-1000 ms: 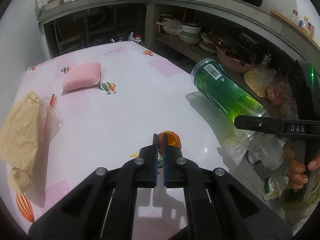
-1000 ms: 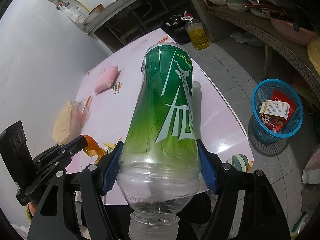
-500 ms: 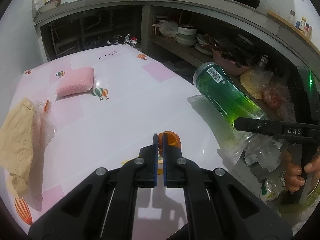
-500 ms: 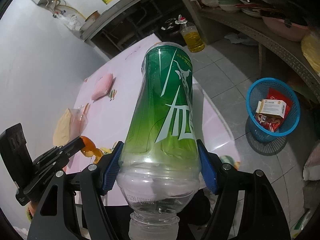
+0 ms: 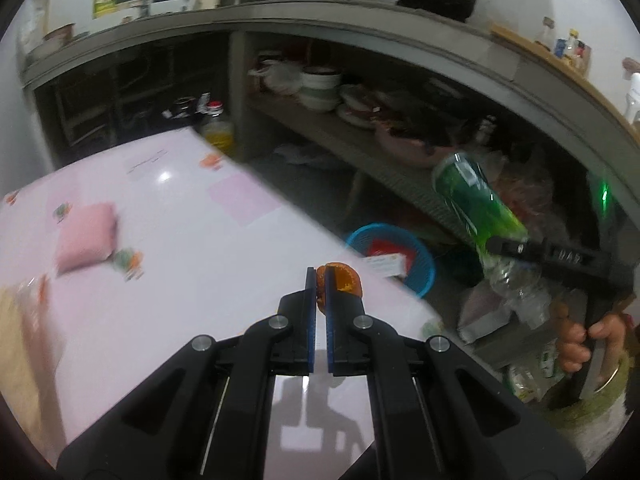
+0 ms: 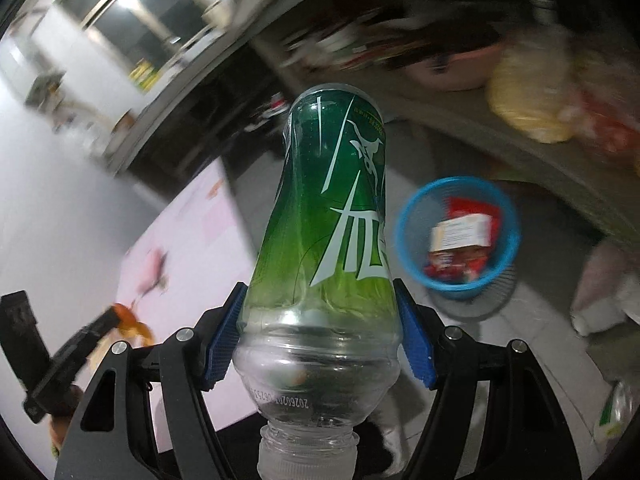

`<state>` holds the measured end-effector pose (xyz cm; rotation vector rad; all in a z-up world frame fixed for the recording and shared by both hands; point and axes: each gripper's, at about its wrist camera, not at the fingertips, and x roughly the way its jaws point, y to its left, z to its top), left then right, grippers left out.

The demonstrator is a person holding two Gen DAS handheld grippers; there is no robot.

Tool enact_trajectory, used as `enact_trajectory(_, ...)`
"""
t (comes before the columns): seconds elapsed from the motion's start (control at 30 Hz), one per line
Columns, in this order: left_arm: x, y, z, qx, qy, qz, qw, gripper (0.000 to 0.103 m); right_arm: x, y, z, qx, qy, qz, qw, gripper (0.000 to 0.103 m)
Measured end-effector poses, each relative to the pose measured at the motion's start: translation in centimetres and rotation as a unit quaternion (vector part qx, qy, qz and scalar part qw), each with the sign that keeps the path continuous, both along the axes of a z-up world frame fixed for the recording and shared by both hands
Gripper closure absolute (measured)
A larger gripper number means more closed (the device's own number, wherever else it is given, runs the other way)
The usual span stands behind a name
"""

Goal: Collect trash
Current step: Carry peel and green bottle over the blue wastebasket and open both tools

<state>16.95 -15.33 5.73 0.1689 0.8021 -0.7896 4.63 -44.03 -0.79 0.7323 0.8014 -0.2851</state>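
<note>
The green bottle (image 6: 332,220) is the biggest piece of trash: an empty plastic one, so probably light, springy and a bit slick. The right gripper (image 6: 320,344) clamps it across the clear shoulder near the neck, base pointing away, held in the air past the table's (image 5: 192,280) side edge and short of the blue basket (image 6: 404,236) on the floor; that ridged shoulder looks like the safest hold, since the smooth body could squash or slide. The orange peel (image 5: 340,280) is small, soft and likely weightless, pinched at its edge in the nearly closed left gripper (image 5: 318,292), just above the table's edge near the basket.
</note>
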Motion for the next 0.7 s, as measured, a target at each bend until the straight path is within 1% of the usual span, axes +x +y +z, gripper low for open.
enact_trajectory(0.1, 1.4, -3.2, 0.3, -0.015, 0.024, -0.024, 0.9993, 0.101, -1.8, -2.2, -1.3, 0.007, 0.017, -0.037, 0.999, 0.034)
enact_trajectory(0.2, 2.9, -7.3, -0.6, -0.020, 0.065, -0.053, 0.9963, 0.101, -2.8, -4.0, -3.3, 0.028, 0.033, -0.061, 0.997, 0.034)
enact_trajectory(0.3, 4.2, -11.1, -2.5, -0.010, 0.109, -0.072, 0.9914, 0.101, -3.3, -5.3, -6.0, 0.062, 0.048, -0.076, 0.994, 0.034)
enact_trajectory(0.4, 5.4, -15.3, -5.0, 0.015, 0.140, -0.083, 0.9865, 0.101, -3.4, -6.3, -8.5, 0.100, 0.058, -0.087, 0.990, 0.034)
enact_trajectory(0.53, 6.0, -19.7, -7.8, 0.057, 0.140, -0.093, 0.9841, 0.101, -3.2, -7.6, -11.8, 0.138, 0.072, -0.098, 0.983, 0.034)
enact_trajectory(0.63, 7.2, -22.9, -9.8, 0.077, 0.148, -0.094, 0.9815, 0.101, -2.8, -8.2, -13.5, 0.152, 0.081, -0.103, 0.980, 0.034)
enact_trajectory(0.7, 8.1, -25.3, -10.7, 0.077, 0.143, -0.094, 0.9822, 0.100, -2.5, -8.6, -14.3, 0.156, 0.086, -0.106, 0.978, 0.034)
